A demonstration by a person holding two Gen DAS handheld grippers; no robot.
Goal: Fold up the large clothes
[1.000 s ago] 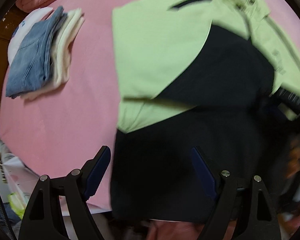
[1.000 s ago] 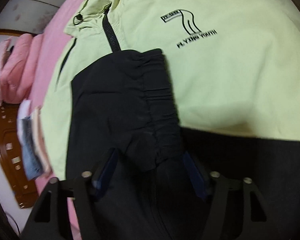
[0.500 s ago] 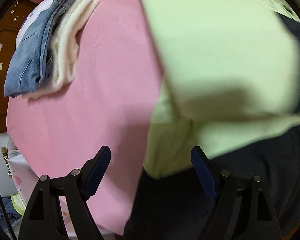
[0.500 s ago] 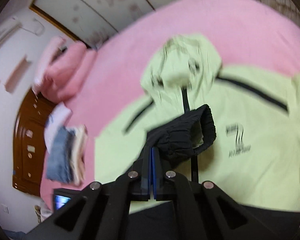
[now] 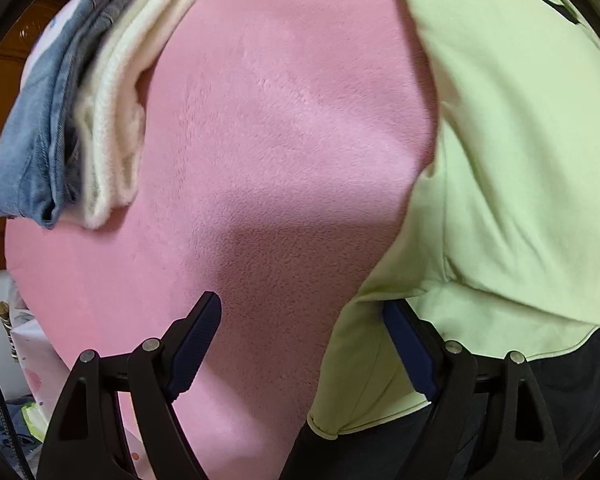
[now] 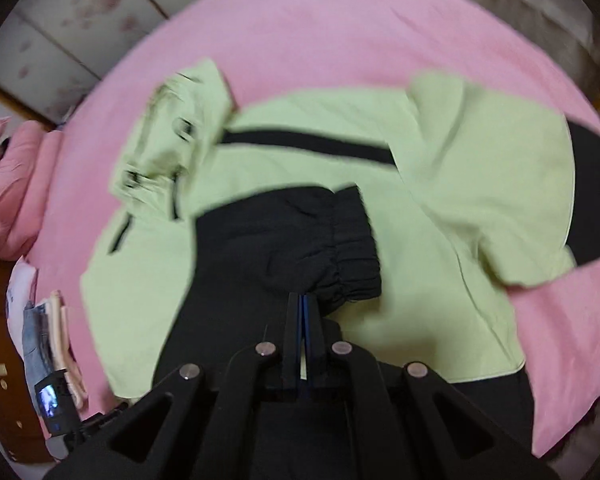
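While the right gripper (image 6: 303, 300) pinches the black cuff (image 6: 340, 248) at frame centre, the spread left gripper (image 5: 300, 344) should seize the green jacket's (image 5: 520, 160) lower-right edge squarely.

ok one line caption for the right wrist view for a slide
Right gripper shut on the black elastic cuff of a green and black jacket spread on a pink bed.

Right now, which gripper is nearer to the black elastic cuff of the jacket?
Right. The right gripper is shut on the edge of the black cuff. The left gripper stands open over the jacket's green side edge, with no cuff in its view.
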